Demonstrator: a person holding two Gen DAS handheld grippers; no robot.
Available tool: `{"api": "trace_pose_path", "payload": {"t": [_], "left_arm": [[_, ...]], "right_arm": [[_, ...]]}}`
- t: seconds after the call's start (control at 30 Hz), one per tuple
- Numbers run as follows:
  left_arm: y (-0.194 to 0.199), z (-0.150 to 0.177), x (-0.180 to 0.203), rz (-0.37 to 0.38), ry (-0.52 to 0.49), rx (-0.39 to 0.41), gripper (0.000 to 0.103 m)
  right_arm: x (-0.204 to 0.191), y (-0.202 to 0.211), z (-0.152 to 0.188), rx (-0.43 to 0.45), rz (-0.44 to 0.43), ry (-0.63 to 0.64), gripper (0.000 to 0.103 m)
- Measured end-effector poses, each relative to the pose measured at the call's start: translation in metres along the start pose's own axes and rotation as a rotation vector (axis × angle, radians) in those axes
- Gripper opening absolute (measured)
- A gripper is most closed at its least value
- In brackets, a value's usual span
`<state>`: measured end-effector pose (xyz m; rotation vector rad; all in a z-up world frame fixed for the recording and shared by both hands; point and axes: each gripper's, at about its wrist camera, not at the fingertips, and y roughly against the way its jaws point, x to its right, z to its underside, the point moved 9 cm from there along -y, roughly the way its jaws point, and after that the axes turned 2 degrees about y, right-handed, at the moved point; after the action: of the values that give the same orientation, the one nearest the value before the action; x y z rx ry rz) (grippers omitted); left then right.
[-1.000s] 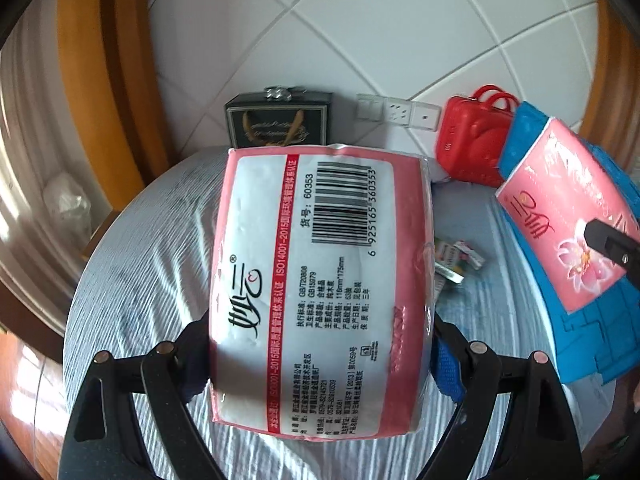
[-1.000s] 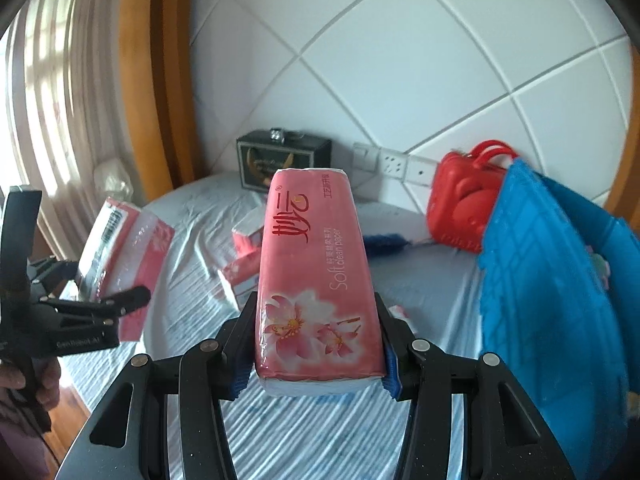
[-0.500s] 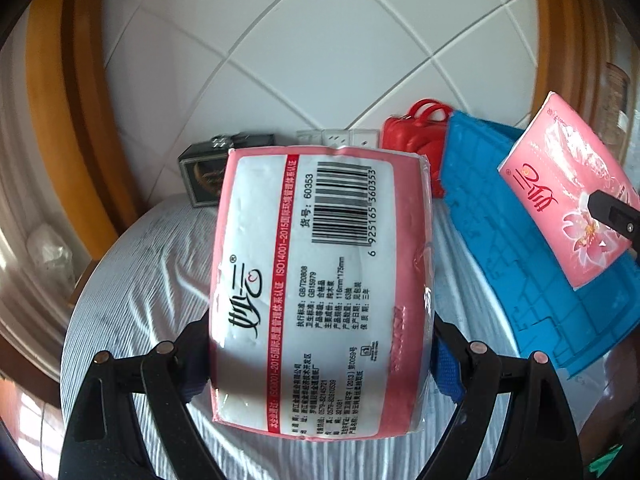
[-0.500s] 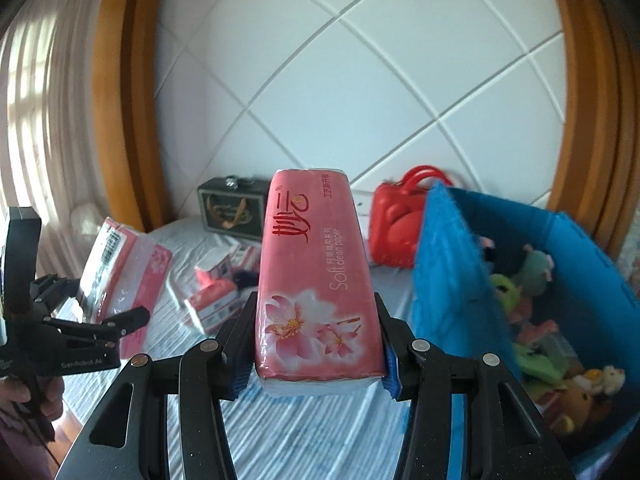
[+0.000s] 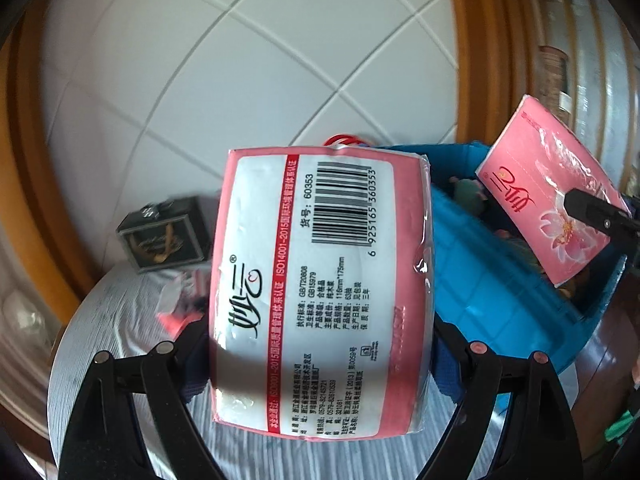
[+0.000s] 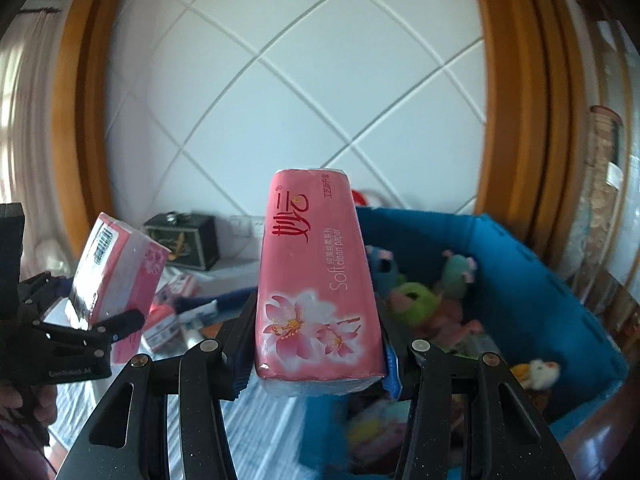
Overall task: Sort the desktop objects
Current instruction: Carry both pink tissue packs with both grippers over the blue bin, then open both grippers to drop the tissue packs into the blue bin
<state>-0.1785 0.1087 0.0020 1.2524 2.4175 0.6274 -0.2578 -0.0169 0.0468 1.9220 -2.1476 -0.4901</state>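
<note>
1. Both hands have swung right since the earlier frames: the blue bin (image 6: 520, 280), then mostly seen from outside, now opens below my right gripper (image 6: 320, 344), soft toys (image 6: 416, 300) visible inside, while the round table (image 5: 120, 320) has slid to the left of view.
2. My left gripper (image 5: 320, 344) is clamped across the broad width of the barcode tissue pack (image 5: 320, 296), label side up, the pack jutting far past the fingertips with its far end over the bin's near wall.
3. My right gripper is clamped on the narrow sides of the flowered tissue pack (image 6: 316, 280), near end seated between the fingers, the rest cantilevered out toward the bin.
4. I judge both packs light and soft, wrapped in slick film; the wrapper wrinkles near the left pads, so they give under pressure. Holding across the sides near one end works, though a mid-length hold would tip less.
5. Loose small packs (image 6: 168, 320) and a dark box (image 6: 184, 244) remain on the table, far left.
</note>
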Motion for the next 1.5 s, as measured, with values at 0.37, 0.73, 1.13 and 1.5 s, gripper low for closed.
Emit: {"api": "trace_pose_path", "payload": {"t": [0.37, 0.73, 1.13, 1.5], "left_arm": [[-0.005, -0.036, 0.107, 0.094, -0.089, 0.067, 0.088], [-0.029, -0.047, 0.215, 0.213, -0.169, 0.022, 0.088], [-0.054, -0.048, 0.278, 0.247, -0.223, -0.067, 0.088], [-0.08, -0.043, 0.288, 0.224, -0.197, -0.143, 0.088]], "right_arm": [[0.097, 0.017, 0.014, 0.017, 0.119, -0.07, 0.05], [0.182, 0.007, 0.046, -0.034, 0.201, -0.146, 0.05], [0.236, -0.025, 0.076, -0.131, 0.245, -0.153, 0.049], [0.253, -0.045, 0.088, -0.194, 0.252, -0.128, 0.05]]}}
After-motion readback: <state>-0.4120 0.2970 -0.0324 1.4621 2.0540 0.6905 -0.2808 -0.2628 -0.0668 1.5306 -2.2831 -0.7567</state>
